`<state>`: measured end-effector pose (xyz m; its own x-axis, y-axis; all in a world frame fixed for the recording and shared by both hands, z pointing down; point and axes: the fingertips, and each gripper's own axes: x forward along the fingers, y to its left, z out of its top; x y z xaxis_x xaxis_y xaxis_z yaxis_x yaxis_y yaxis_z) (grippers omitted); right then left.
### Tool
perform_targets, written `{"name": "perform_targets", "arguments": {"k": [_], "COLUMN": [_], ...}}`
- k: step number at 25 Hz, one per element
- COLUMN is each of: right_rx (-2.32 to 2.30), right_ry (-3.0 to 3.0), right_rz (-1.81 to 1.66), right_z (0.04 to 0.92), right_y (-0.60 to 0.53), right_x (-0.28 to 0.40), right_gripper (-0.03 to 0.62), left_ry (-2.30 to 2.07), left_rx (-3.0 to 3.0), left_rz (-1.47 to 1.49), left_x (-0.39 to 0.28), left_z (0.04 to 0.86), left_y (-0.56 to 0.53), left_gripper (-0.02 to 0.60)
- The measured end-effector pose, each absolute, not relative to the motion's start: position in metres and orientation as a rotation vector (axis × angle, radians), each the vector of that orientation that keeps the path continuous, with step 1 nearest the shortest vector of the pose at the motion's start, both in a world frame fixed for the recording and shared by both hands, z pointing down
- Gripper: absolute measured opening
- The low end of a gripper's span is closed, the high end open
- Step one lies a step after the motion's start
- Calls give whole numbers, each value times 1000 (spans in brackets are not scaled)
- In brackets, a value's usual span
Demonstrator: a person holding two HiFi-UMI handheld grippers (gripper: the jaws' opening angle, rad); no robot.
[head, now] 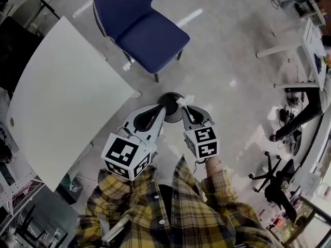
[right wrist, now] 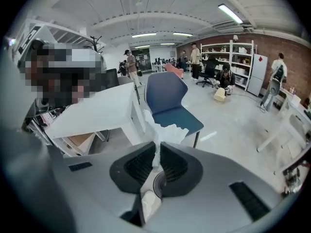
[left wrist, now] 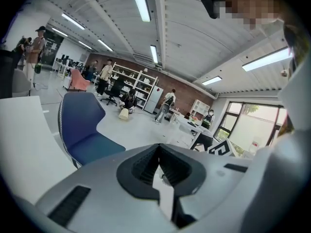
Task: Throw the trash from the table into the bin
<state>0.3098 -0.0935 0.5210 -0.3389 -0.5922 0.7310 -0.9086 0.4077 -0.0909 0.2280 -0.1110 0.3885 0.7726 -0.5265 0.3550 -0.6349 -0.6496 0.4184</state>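
The tissue (right wrist: 165,131) looks like thin crumpled paper, the table (head: 62,97) smooth matt white, the chair (head: 150,35) blue cloth.

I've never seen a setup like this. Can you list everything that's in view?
table: one, white, at the person's left
chair: one, blue, beyond the table
bin: one, black, on the floor by the gripper tips
paper scrap: one, white, crumpled, in the right jaws
swivel chair: at least one, black, far right
shelving: white, against the brick wall
bystanders: several, far off
shirt: yellow plaid, the person's
left hand-held gripper: grey, shut, empty
right hand-held gripper: grey, shut on the paper scrap
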Motion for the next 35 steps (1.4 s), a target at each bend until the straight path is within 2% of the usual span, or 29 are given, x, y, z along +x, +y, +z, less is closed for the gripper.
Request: {"name": "perform_targets", "arguments": {"k": [10, 25, 33, 35], "right_rx": [1341, 1263, 1236, 1232], "right_ry": [-1942, -1827, -1746, -1725], "right_rz": [792, 922, 1048, 1089], "right_z": [677, 981, 1083, 1097], "right_y": [-64, -73, -75, -73], "right_x": [349, 344, 337, 337], "right_gripper": [23, 23, 25, 50], "left_ry": [-748, -629, -650, -651], "left_rx": [2397, 2335, 2319, 2320], "left_rz": [376, 532, 505, 522], "left_x": [263, 275, 271, 270], "left_z": [524, 800, 863, 872], "left_y": [-93, -100, -118, -117], "left_gripper": [9, 9, 9, 9]}}
